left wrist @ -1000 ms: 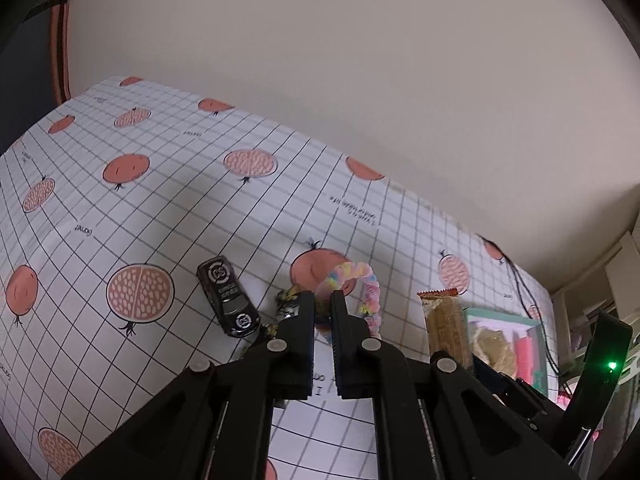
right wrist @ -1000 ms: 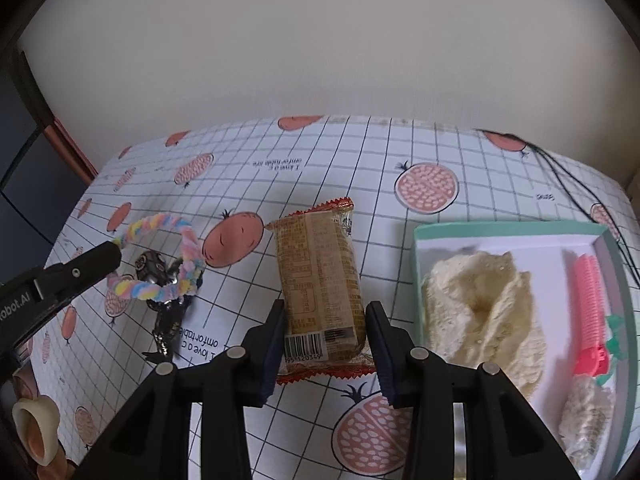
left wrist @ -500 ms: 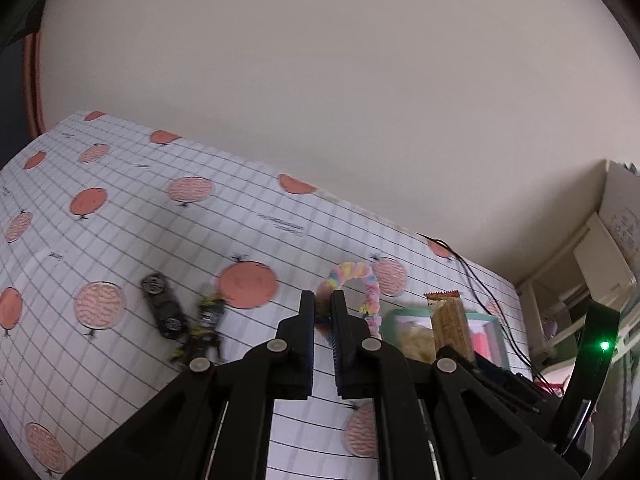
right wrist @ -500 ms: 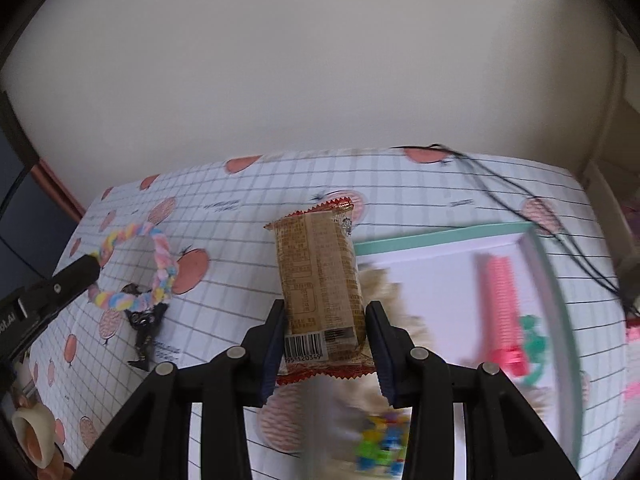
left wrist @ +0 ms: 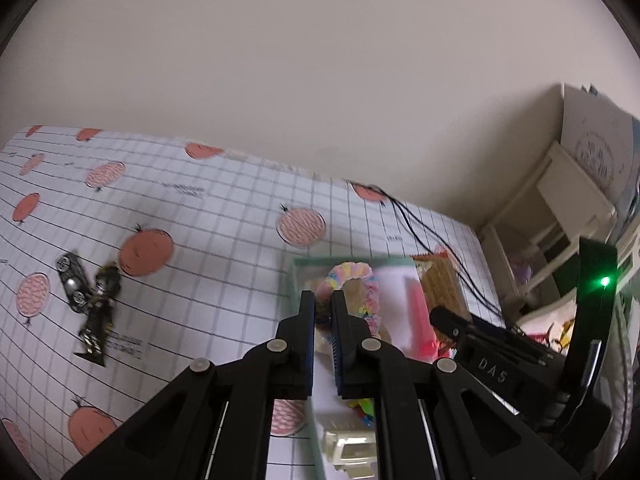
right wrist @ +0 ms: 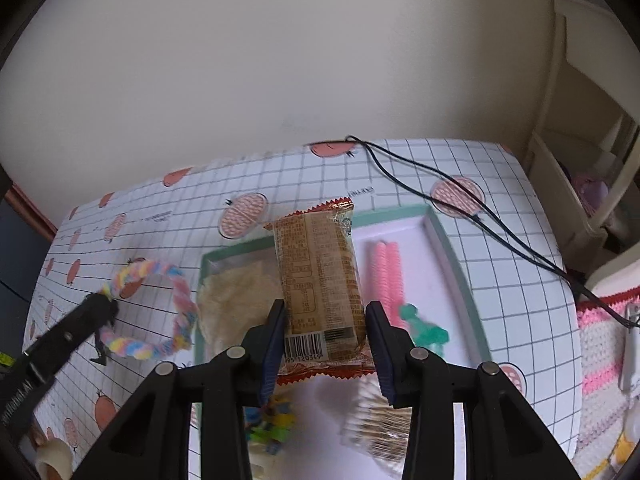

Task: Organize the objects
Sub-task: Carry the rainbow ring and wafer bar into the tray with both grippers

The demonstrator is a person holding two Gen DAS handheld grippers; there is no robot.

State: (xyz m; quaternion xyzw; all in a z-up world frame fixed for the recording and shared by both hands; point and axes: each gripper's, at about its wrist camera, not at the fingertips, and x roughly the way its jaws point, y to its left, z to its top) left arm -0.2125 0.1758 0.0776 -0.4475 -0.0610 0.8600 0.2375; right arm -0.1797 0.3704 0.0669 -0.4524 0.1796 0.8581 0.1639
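My left gripper [left wrist: 323,304] is shut on a pastel rainbow fuzzy ring [left wrist: 352,276], held above the left end of the green-rimmed white tray [left wrist: 298,280]. From the right wrist view the ring [right wrist: 160,308] hangs from that gripper's tip just left of the tray [right wrist: 448,248]. My right gripper [right wrist: 325,336] is shut on a brown snack packet [right wrist: 318,276] with red crimped ends, carried over the tray's middle. The packet [left wrist: 440,280] also shows in the left wrist view.
The tray holds a cream cloth [right wrist: 232,300], a pink comb [right wrist: 386,276], a green piece [right wrist: 424,330] and small colourful bits [right wrist: 272,428]. A black toy car [left wrist: 72,282] and dark figure [left wrist: 100,312] lie on the pomegranate-print cloth. Black cables [right wrist: 460,192] cross the back right. Tape roll [right wrist: 52,456] near left.
Both grippers have swung right, from over the cloth to over the tray, still holding the ring and the packet. The toy car and figure stayed behind on the left.
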